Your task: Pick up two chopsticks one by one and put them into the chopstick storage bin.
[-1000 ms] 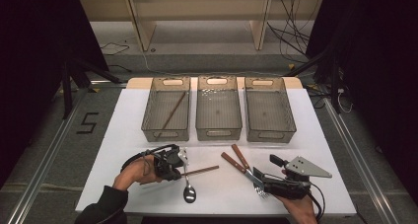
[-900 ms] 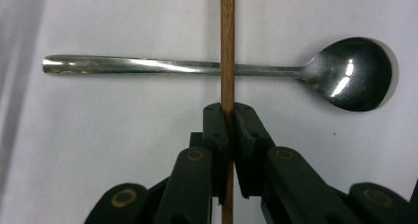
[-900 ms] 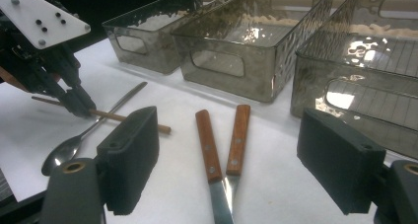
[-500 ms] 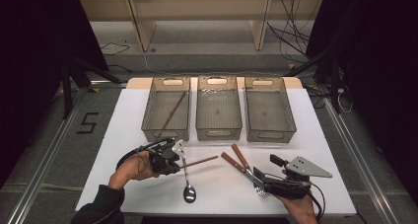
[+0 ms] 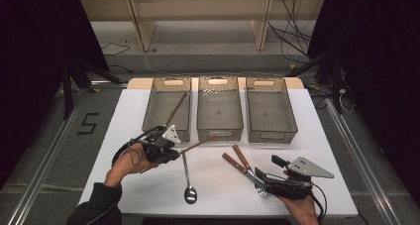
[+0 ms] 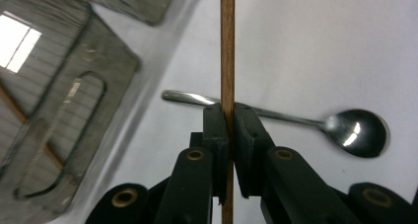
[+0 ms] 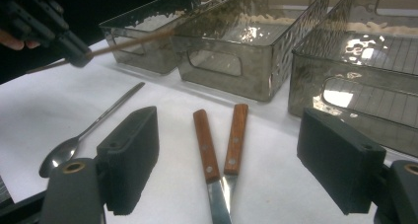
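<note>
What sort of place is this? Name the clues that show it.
Probably a lab or recording workspace: a white table with three clear plastic bins, hand-held black left gripper clamping a thin wooden stick, cables on the grey floor.

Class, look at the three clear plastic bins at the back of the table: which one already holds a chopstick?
The left clear plastic bin, nearest the left gripper: a thin brown wooden chopstick leans inside it. The middle bin and right bin hold no chopstick.
</note>
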Action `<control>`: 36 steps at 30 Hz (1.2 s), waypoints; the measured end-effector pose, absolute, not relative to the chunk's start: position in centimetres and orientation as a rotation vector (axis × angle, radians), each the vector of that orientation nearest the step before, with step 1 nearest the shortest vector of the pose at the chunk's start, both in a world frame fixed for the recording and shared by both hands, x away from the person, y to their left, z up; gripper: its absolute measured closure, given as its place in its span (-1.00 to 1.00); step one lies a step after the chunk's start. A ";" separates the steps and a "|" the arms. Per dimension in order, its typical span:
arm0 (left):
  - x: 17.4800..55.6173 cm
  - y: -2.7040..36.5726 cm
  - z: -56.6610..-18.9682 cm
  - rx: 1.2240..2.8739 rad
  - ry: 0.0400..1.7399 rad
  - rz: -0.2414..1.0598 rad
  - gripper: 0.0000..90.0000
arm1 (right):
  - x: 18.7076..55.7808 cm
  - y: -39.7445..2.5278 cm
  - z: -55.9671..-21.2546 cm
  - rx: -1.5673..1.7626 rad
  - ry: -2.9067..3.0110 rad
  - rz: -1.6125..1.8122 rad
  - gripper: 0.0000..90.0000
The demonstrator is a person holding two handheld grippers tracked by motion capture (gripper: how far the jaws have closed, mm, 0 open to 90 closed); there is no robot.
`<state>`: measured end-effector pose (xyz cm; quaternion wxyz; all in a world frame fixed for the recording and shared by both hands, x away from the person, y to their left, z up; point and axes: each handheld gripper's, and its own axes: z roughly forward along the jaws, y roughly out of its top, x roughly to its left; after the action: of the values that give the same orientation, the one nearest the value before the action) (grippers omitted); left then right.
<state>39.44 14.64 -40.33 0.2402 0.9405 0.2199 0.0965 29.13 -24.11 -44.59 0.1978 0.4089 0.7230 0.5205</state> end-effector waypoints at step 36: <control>48.6 17.7 -35.0 2.217 0.961 0.463 0.88 | 29.2 -24.3 -44.6 1.159 2.017 1.468 -0.45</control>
<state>48.59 17.72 -35.01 0.3341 0.8493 0.3682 0.1773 29.18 -24.29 -44.60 0.1944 0.4132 0.7192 0.5236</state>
